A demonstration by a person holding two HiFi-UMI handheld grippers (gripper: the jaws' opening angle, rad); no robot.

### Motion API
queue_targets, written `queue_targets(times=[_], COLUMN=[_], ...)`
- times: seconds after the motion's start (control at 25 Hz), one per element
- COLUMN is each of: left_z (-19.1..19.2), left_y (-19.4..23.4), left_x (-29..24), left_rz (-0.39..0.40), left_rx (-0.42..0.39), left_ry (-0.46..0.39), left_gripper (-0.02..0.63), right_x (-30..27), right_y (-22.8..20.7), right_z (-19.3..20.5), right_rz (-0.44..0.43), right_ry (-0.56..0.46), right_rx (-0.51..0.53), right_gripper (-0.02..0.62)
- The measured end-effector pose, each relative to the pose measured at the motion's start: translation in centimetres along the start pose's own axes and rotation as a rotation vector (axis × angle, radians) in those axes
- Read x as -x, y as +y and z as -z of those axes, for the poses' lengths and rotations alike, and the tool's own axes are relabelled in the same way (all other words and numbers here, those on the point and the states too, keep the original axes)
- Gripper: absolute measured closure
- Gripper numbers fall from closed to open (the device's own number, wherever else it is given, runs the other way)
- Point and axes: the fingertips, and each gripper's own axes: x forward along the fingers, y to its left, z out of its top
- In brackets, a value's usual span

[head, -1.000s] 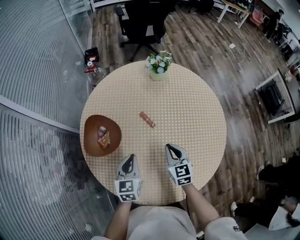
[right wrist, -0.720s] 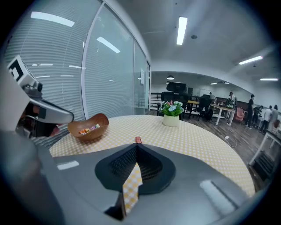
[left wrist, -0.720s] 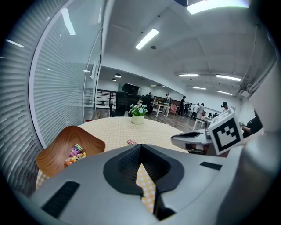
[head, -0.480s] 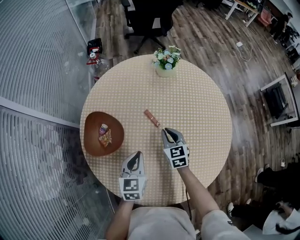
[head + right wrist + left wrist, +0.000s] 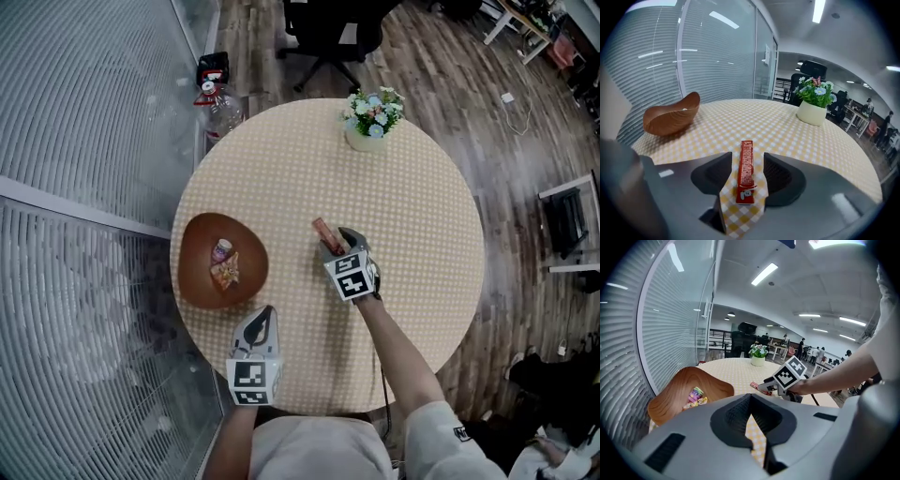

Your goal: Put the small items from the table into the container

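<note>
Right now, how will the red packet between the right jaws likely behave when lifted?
The red packet is slim and small, so probably light. It lies flat, unlikely to roll. Its smooth wrapper may slip between the right gripper's opening jaws.

**Three cameras, one round table**

Your head view looks steeply down from high up on the whole table [image 5: 422, 244], with your body at the near edge. Your left gripper [image 5: 264, 314] view sits low at the near edge and faces the far side. The brown bowl [image 5: 670, 397] is close on its left, and the right gripper [image 5: 759, 387] shows ahead. Your right gripper view sits low near the middle. It looks along its opening jaws at the red stick [image 5: 746, 171] lying between them, very close. All three views share the bowl and the far flower pot [image 5: 364, 141].
</note>
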Motion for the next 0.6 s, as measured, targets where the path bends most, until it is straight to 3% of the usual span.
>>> queue_targets(times=[0.24,0.4,0.6], left_z=[0.2,0.3,0.3], left_y=[0.7,0.9,1.9], left_x=[-0.2,-0.4,-0.3], left_rz=[-0.001,-0.003,-0.018], left_rx=[0.028,0.034,0.029], left_ry=[0.016,0.014,0.013], left_gripper=[0.600,0.600,0.600], right_x=[-1.6,-2.1,-2.3], right_y=[-0.2,0.4,0.5], right_z=[0.8,1.3,1.4], right_rz=[0.033,0.007,-0.029], right_ry=[0.053,0.081,0.101], right_rx=[0.019,0.050,-0.006], right_gripper=[0.408,0.482,0.488])
